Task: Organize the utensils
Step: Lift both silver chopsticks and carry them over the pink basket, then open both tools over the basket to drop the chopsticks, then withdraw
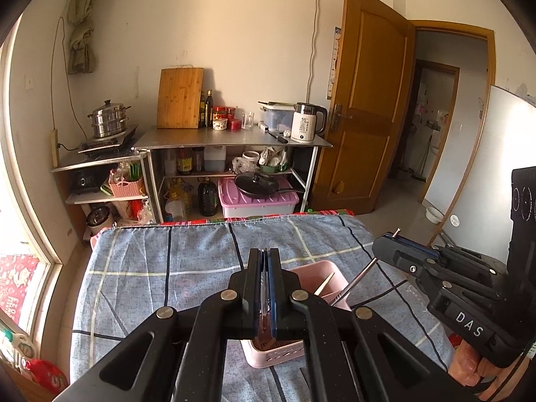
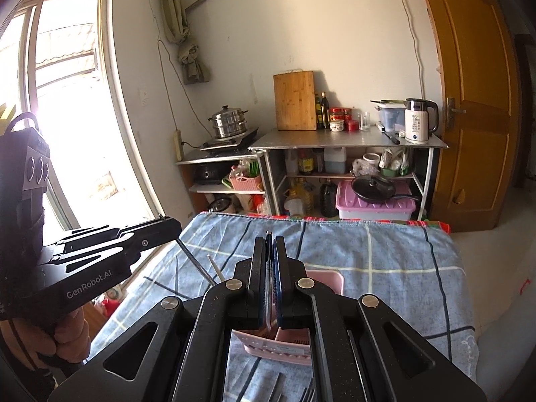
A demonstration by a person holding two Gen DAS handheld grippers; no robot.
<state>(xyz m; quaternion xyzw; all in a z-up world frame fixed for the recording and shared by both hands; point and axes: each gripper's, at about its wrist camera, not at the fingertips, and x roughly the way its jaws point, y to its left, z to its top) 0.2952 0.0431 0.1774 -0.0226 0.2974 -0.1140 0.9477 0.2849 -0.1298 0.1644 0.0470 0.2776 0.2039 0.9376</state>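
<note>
I have both claws up over the table [image 1: 160,268] with its blue checked cloth. My left gripper [image 1: 265,258] has its jaws narrowed right down on a thin metal utensil [image 1: 264,301], edge-on between the pads; what kind I cannot tell. My right gripper [image 2: 270,244] is likewise pinched tight on a thin, flat metal piece [image 2: 269,288], its type unclear too.

The pink utensil caddy [image 1: 315,278] sits on the cloth directly under the claws, at 6 o'clock of the table's middle in both wrist views. It has slotted walls and a divider. In the left view a pale chopstick [image 1: 324,283] leans in one compartment and a metal rod-like handle [image 1: 358,279] slants out toward 1 o'clock; the rest of its contents are hidden by my fingers.

In the right view, loose metal cutlery [image 2: 294,388] lies on the cloth at 6 o'clock, just in front of the caddy.

At 12 o'clock, past the table, a pink lidded storage box [image 1: 258,204] carries a black pan [image 1: 256,186] on top.
</note>
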